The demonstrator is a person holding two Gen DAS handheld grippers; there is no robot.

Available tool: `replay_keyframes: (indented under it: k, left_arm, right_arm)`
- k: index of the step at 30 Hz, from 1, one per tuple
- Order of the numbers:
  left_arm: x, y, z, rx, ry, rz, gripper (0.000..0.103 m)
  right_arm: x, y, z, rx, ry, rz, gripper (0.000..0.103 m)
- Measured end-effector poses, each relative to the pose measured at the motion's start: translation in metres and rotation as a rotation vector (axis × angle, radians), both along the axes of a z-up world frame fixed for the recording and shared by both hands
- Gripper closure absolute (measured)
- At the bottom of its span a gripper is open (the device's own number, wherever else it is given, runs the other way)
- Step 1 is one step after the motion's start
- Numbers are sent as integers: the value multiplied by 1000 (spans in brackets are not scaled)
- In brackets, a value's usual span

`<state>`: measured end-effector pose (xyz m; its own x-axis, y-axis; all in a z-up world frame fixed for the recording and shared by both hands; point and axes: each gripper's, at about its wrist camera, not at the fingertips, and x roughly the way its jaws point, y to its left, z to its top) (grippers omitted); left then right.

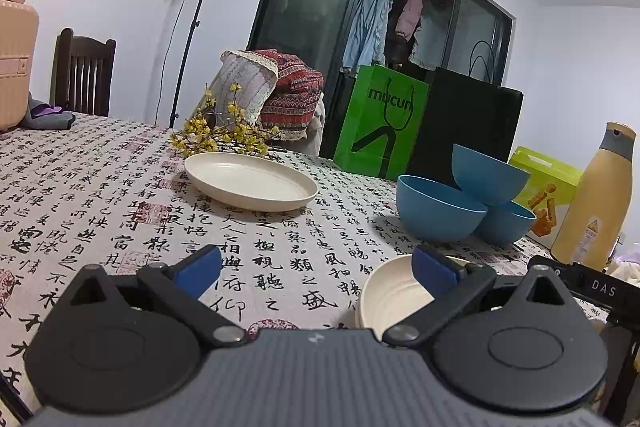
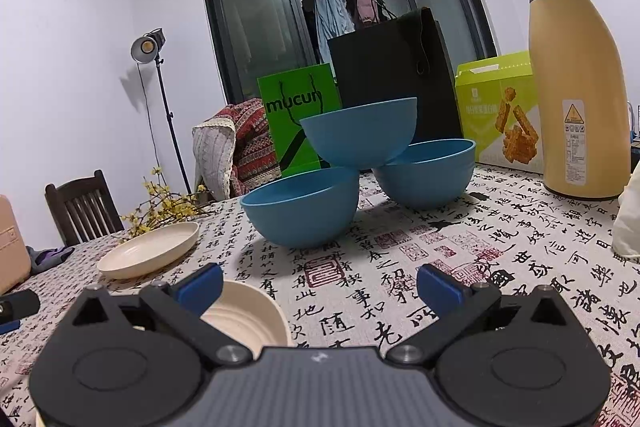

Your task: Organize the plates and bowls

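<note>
Three blue bowls stand on the calligraphy tablecloth: a near one [image 2: 300, 209], a far one [image 2: 426, 173], and a third [image 2: 360, 135] resting tilted on top of both. In the left wrist view the same pile [image 1: 440, 211] sits at the right. A cream plate [image 1: 250, 180] [image 2: 148, 249] lies further left. A cream bowl [image 1: 394, 297] [image 2: 250, 317] sits close, between the two grippers. My left gripper [image 1: 316, 271] is open with only cloth between its fingers. My right gripper [image 2: 320, 285] is open too, facing the blue bowls, holding nothing.
A tall yellow flask [image 2: 576, 79] stands at the right, beside a green snack box [image 2: 496, 111]. Green [image 1: 380, 123] and black [image 1: 468, 123] paper bags stand at the far edge. Yellow flowers [image 1: 224, 135] lie behind the plate. A chair [image 1: 82, 75] and a lamp stand [image 1: 192, 31] are beyond the table.
</note>
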<state>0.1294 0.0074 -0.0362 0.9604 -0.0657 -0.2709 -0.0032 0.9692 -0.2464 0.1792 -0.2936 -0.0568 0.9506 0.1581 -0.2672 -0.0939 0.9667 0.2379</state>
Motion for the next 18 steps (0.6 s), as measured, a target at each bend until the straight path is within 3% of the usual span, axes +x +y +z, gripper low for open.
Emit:
replay_keyframes:
  k: [18]
  left_arm:
    - [-1, 0, 0, 3, -7, 1, 0]
  right_arm:
    - [-1, -1, 0, 0, -4, -1, 0]
